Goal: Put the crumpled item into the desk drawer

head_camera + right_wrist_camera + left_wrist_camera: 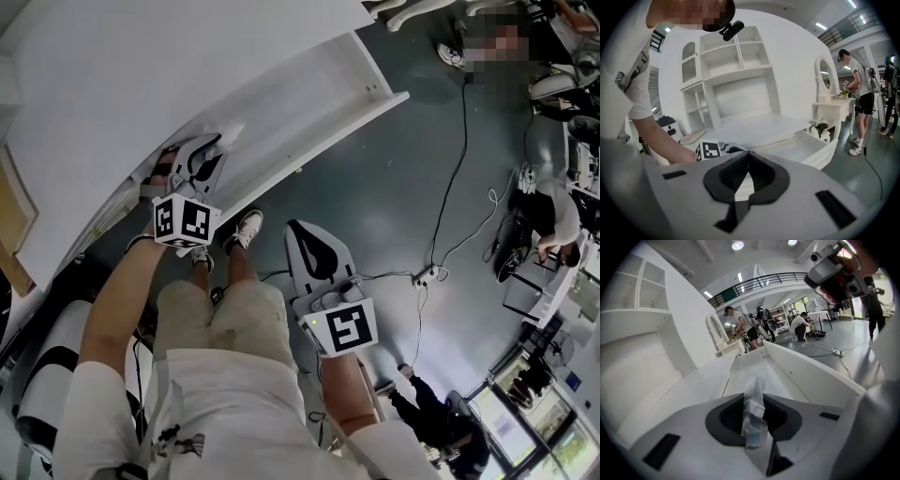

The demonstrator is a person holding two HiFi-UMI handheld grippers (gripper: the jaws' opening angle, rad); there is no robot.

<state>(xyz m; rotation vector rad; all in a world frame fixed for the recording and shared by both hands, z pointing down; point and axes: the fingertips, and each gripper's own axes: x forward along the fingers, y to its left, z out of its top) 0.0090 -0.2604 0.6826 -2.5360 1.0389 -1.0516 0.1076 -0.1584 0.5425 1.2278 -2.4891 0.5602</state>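
1. Wears a white short-sleeved T-shirt [234,412] with a small dark print.
2. Pairs it with beige shorts [225,314] and white sneakers [246,228].
3. Shows pale grey shells and black ribbed jaw linings on left gripper [214,146] and right gripper [300,230].
4. Bears a white cube [185,221] with black square markers on each.

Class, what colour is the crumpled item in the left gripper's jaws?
Translucent, faintly bluish-white crumpled plastic wrapper; best in left gripper view.
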